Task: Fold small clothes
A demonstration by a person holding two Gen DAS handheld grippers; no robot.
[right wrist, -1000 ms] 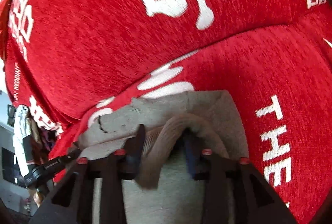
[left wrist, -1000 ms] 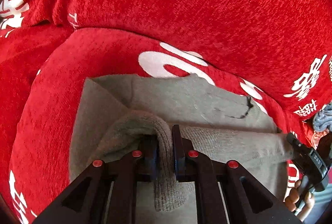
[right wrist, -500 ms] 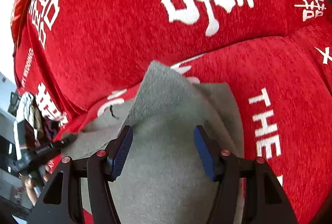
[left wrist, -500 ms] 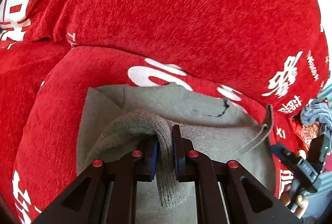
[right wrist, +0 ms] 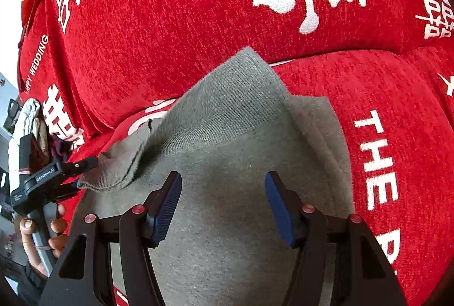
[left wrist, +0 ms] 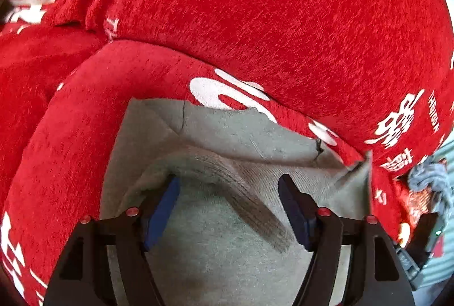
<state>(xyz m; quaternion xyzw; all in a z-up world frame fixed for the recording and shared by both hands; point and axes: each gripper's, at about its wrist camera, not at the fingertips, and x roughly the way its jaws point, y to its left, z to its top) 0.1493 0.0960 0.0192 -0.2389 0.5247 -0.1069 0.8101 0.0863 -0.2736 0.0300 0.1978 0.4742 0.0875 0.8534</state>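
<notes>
Fold step, release phase. The grey garment [left wrist: 235, 135] lies on the red sofa seat cushion [left wrist: 71, 135], its far edge up against the backrest [left wrist: 255, 8]. Left tongs [left wrist: 228, 206]: jaws opening at this moment, the ribbed hem [left wrist: 255, 201] loose between the pads and not pressed by them. Right tongs [right wrist: 221, 201]: jaws apart, nothing gripped, hovering above the cloth; a ribbed flap [right wrist: 235, 96] stands up just beyond them.

My reading: one fold has just been laid and I am letting go on both sides. Next move calls for backing both tongs clear without dragging the hem, then flattening that raised flap before taking fresh edges for the following fold.
</notes>
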